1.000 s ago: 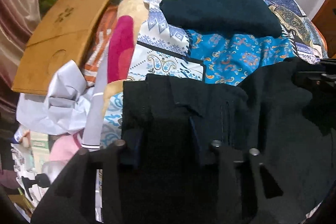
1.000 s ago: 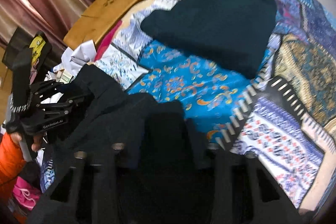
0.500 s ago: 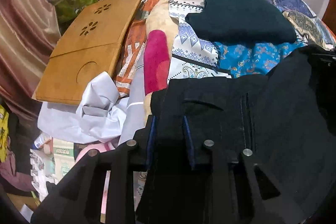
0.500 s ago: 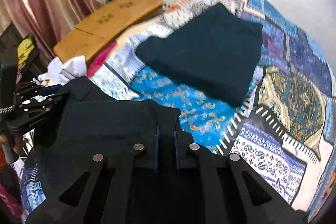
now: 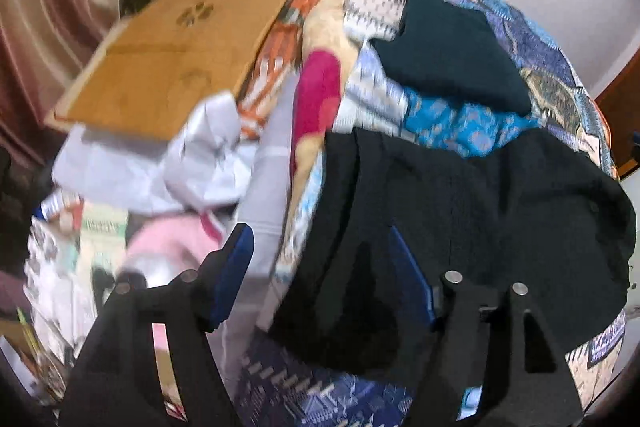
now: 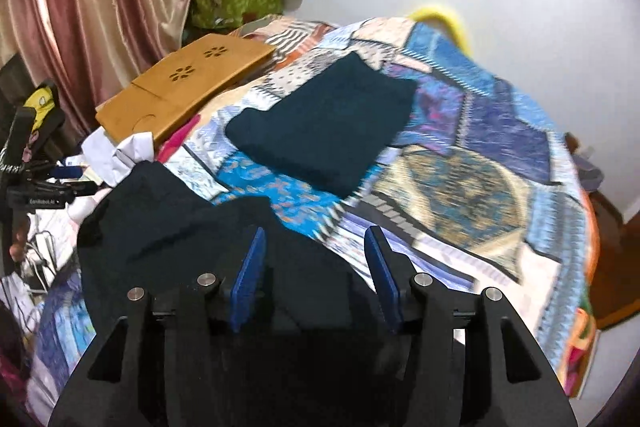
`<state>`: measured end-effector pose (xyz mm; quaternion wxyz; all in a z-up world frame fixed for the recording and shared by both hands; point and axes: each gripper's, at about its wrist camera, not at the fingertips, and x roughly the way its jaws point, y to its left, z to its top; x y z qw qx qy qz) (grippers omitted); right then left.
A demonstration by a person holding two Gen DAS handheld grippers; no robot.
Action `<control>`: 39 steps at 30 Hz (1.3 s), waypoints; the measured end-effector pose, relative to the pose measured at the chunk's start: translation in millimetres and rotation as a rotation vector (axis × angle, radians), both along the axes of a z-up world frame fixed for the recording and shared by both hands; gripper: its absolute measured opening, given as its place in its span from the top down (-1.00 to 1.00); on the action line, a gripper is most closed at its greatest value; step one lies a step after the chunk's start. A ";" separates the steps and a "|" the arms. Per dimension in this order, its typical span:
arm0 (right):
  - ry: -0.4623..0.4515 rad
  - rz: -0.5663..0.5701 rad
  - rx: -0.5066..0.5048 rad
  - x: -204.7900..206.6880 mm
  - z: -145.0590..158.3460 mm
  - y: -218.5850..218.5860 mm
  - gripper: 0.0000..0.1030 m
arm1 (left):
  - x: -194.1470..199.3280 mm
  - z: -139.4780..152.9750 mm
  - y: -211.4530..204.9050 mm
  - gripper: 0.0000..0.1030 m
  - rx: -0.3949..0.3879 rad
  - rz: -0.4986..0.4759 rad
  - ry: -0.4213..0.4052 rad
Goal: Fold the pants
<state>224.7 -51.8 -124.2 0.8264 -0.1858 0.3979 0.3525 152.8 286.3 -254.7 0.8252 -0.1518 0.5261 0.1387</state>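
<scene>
While the patchwork quilt-covered bed [image 6: 480, 187] fills most of both views, the black fabric pants [image 6: 168, 227] lie bunched on its near edge, directly below and ahead of both tools, with their long axis running roughly across the views from one tool to the other. Farther up the bed, well apart from them, rests a dark teal folded garment [image 6: 324, 123], and beside that, toward the curtain, a flat wooden lap tray [image 6: 180, 87]. The right gripper [image 6: 316, 275] hangs above the nearer part of the pants; its jaws have just been opening, the blue pads stand apart and clear of the cloth, which shows between them but below, so nothing is held. The left gripper [image 5: 324, 275], seen also at the left edge of the right wrist view, has likewise just been opening; one pad sits over the pants' left edge, the other over the clutter beside the bed, and it looks released. Judged from this, both hands are about equally near, and the next grasp probably calls for reaching down onto the pants' far edge.
</scene>
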 end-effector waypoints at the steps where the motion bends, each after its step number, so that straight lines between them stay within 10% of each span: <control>1: -0.010 -0.006 -0.006 -3.4 1.7 -8.4 0.05 | -4.1 -8.3 -3.6 -0.36 -0.003 0.003 0.027; 6: -0.036 -0.055 -0.018 -19.8 3.0 -54.8 -0.11 | -17.8 -43.3 -20.1 -0.36 -0.082 0.003 0.119; 12: -0.018 -0.159 -0.037 -28.0 -3.2 -108.3 -0.11 | -33.1 -52.9 -48.5 -0.28 0.124 -0.017 0.122; 19: 0.042 -0.246 0.004 -41.5 -7.3 -157.3 -0.11 | -25.6 -19.8 -55.8 -0.26 0.169 -0.043 0.131; 27: 0.080 -0.168 0.041 -65.6 -24.3 -140.9 -0.11 | -15.3 37.7 -139.2 -0.34 0.122 -0.258 -0.025; 39: 0.164 -0.010 0.048 -91.6 -60.3 -91.4 -0.11 | -13.0 5.9 -206.9 -0.35 0.058 -0.456 0.054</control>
